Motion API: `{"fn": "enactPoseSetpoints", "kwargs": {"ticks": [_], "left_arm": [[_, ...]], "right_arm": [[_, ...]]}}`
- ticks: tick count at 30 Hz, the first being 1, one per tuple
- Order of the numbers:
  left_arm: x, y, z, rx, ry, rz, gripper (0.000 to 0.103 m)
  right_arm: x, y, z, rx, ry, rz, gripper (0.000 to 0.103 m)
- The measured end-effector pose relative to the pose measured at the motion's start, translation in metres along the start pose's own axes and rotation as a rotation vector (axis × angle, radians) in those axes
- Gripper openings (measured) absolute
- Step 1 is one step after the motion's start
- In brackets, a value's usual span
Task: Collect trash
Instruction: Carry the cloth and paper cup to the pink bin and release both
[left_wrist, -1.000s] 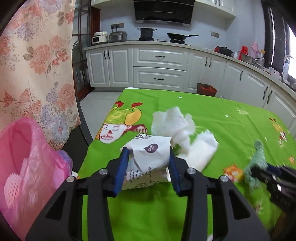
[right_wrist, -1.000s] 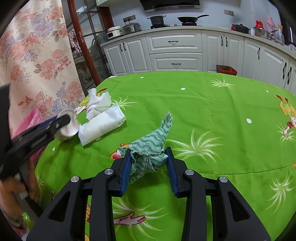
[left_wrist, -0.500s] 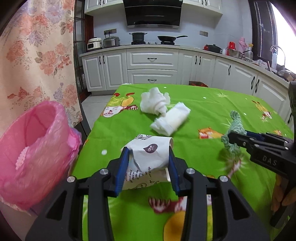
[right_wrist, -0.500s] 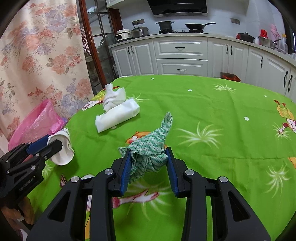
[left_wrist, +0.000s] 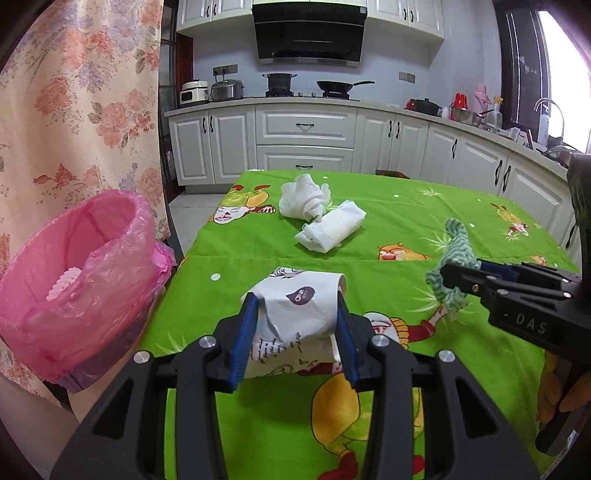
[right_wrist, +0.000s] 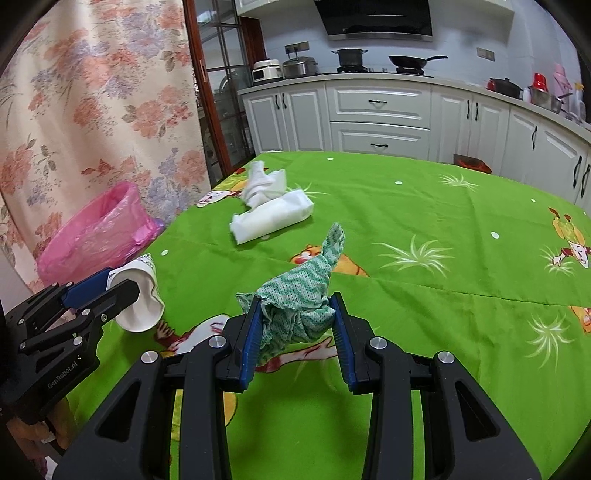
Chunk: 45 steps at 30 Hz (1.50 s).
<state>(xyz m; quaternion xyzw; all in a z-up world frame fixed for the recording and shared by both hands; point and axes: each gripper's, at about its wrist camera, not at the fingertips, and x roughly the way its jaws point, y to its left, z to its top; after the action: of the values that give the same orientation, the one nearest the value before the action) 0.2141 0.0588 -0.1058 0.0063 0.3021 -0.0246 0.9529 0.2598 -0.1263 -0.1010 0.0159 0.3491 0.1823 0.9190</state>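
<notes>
Left-wrist view has the left gripper clamped narrowly on a crumpled white paper cup with printed cartoon marks, held above the near part of the green cartoon tablecloth — off to its left, beside the table, stands the bin lined with a pink bag, its mouth open. Right-wrist view shows the right gripper pinched on a wadded green-and-white cloth whose twisted tail sticks up, also clear of the tablecloth. Farther out — toward the far left part of the table — a crumpled white tissue lies touching a folded white paper wad.
</notes>
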Motion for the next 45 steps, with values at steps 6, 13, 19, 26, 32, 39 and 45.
{"fn": "enactPoseSetpoints", "kwargs": {"ticks": [6,13,19,26,32,39,45], "left_arm": [[-0.017,0.001,-0.001,-0.001,-0.026,-0.005,0.039],[-0.040,0.002,0.000,0.001,-0.070,0.003,0.039],[-0.054,0.012,0.004,-0.016,-0.102,0.013,0.039],[-0.077,0.032,0.016,-0.044,-0.172,0.050,0.039],[-0.091,0.064,0.028,-0.090,-0.214,0.106,0.039],[-0.099,0.112,0.037,-0.129,-0.228,0.200,0.039],[-0.091,0.155,0.043,-0.136,-0.224,0.271,0.039]], "right_arm": [[-0.010,0.008,-0.001,-0.015,-0.016,0.023,0.035],[-0.022,0.023,0.001,-0.047,-0.040,0.055,0.035],[-0.028,0.034,0.007,-0.062,-0.058,0.085,0.035],[-0.036,0.056,0.024,-0.101,-0.100,0.149,0.035],[-0.029,0.085,0.045,-0.156,-0.113,0.216,0.035],[-0.008,0.135,0.069,-0.237,-0.114,0.317,0.036],[0.019,0.178,0.090,-0.311,-0.100,0.398,0.036]]}}
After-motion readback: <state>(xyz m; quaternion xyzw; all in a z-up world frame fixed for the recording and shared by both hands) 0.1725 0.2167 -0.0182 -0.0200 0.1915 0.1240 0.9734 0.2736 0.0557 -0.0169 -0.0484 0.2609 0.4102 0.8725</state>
